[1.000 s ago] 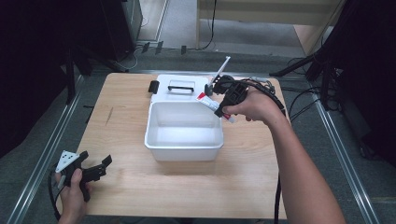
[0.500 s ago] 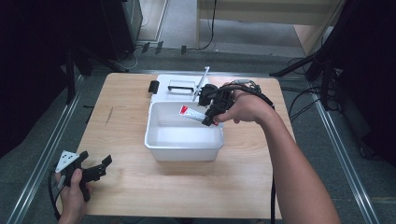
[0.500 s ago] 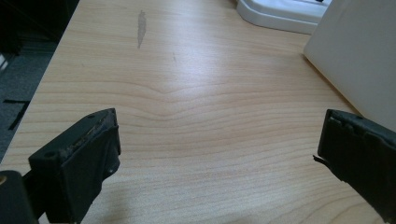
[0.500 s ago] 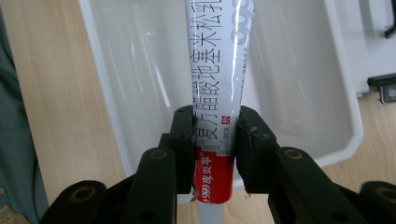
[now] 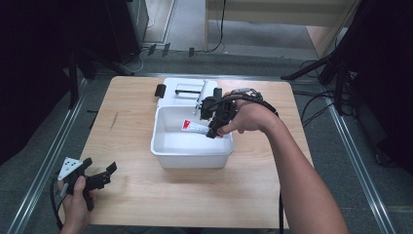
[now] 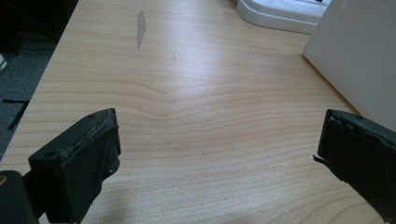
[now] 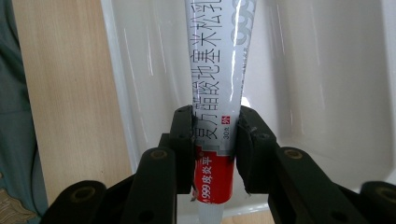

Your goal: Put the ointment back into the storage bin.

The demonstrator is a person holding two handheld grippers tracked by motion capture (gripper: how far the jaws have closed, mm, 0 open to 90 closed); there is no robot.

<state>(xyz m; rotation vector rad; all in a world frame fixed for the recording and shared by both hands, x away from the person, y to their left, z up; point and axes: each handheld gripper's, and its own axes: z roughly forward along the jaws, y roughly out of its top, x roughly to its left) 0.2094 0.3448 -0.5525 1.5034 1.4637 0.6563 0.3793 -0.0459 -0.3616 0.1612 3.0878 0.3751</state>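
One tube (image 5: pixel 197 127), white with a red end, has come from behind the tub (image 5: pixel 191 155) to hang over its basin, pinched in our right gripper (image 5: pixel 214 125); probably we drop it next. Our left gripper (image 5: pixel 97 178) idles, gaping, at the table (image 5: pixel 131 195) corner.

In the middle of my light wooden table (image 5: pixel 136 146) stands the white rectangular plastic bin (image 5: pixel 191 153). Directly behind it lies the flat white lid (image 5: pixel 182 87). My right gripper (image 5: pixel 213 127) holds the white and red tube (image 5: pixel 197 127) over the bin's right part. My left gripper (image 5: pixel 103 176) is over the table's front left corner, well apart from the bin.
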